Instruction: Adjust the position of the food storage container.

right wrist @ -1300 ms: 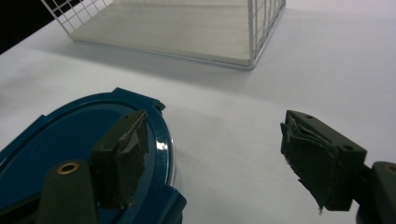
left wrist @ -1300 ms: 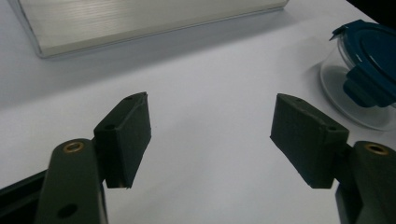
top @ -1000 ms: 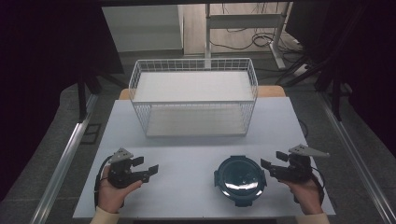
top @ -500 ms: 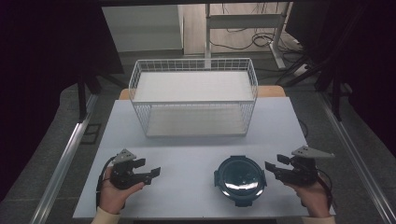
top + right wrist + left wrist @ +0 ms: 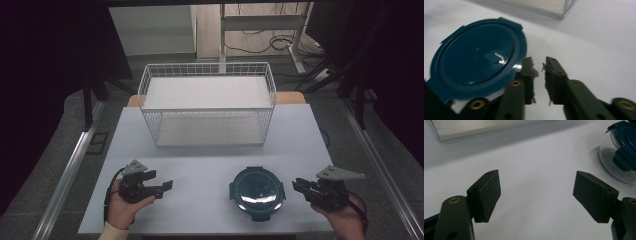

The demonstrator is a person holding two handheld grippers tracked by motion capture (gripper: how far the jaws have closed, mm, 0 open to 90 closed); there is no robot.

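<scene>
Fingers (image 5: 486, 195) of left gripper (image 5: 161, 186) spread wide and just widening, nothing between, right gripper (image 5: 296, 185) jaws just narrowing to a slim empty gap, both hands low at table (image 5: 200, 165) front edge, pointing inward, blue lidded container (image 5: 256, 192) between them near front edge, beside right gripper.

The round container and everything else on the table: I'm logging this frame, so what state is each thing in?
Round container: blue lid on, upright on the table, held by nothing.
Wire basket: empty, upright at the far side of the table.
Left gripper: jaws wide apart and just opening, nothing between them.
Right gripper: jaws just closing, a narrow gap left, nothing between them, beside the container's rim.
Table: white top.
</scene>
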